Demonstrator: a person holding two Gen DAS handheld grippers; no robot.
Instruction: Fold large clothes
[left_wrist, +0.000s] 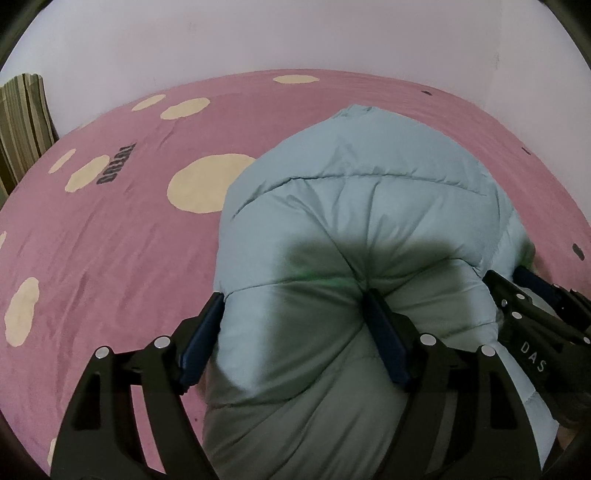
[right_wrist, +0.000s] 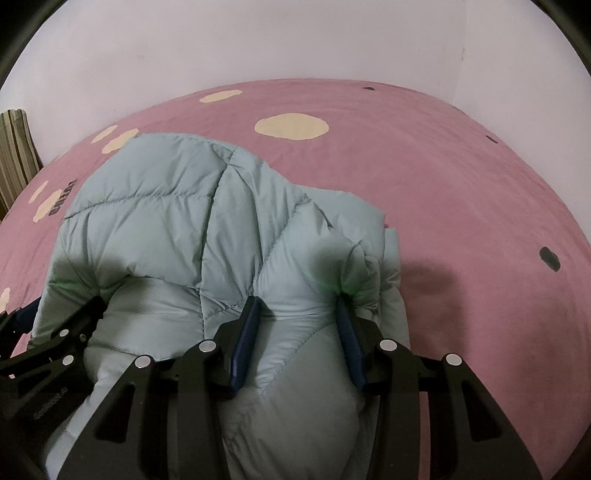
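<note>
Your left gripper (left_wrist: 295, 306) stands wide, its dark blue pads (left_wrist: 384, 332) set either side of a thick roll of the pale blue-green quilted puffer jacket (left_wrist: 351, 206). The left pad lies along the jacket's outer edge and the right one sits in a crease of the fabric; whether either pad truly presses in, you cannot tell from this view, and the jaws look spread rather than clamped.

Your right gripper (right_wrist: 295, 321) is narrower and closed on a fold of the same jacket (right_wrist: 166, 206): the padded fabric bulges up between its two blue pads (right_wrist: 243, 332) and puckers where they pinch it. The two tools work side by side, close together, each showing at the edge of the other's view: the right gripper (left_wrist: 532, 314) at the right rim, the left gripper (right_wrist: 59, 332) at the left rim.

The jacket is bunched into a rounded heap, lying on the pink bedspread with cream blotches and small dark spots (left_wrist: 110, 240), near the edge closest to you. Beyond the bed rises a plain white wall (left_wrist: 258, 37), and a brown-and-green striped cushion (left_wrist: 22, 122) stands at the far left.
</note>
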